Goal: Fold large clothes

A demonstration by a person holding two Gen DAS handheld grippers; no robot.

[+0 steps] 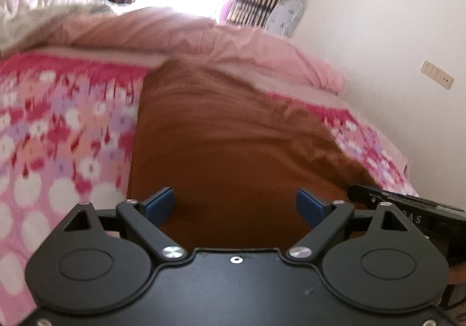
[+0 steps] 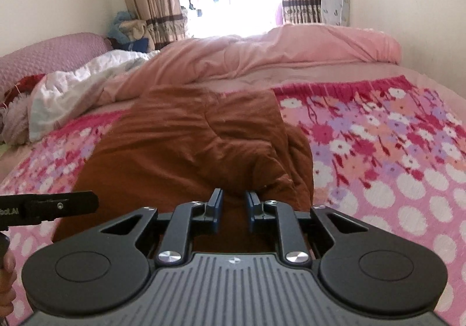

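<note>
— What is sitting nearest the lens?

— The left gripper (image 1: 235, 206), with its blue fingers (image 1: 161, 205) standing wide apart and nothing lying between them. They are hovering just over the near end of the brown garment (image 1: 233, 136).

— And the right gripper (image 2: 233, 203)?

— Its fingers (image 2: 215, 206) are standing narrow, a small gap showing. Brown cloth is bunching up right at the tips, but whether the pads are actually pinching it I cannot tell; the fold is hiding the contact.

— Where is the garment lying?

— It is lying in the middle of the flowered bedspread (image 2: 378, 136), running away from the cameras toward the pink quilt (image 2: 291, 49). Its left edge is running straight in the left view; its right side is rumpling into a thick fold in the right view.

— Room to move?

— Bare bedspread is showing on both sides of the garment. The white wall (image 1: 378, 35) is closing in along the bed's right edge.

— Counts?

— One brown garment, two grippers, one pink quilt, one white blanket (image 2: 75, 87).
</note>
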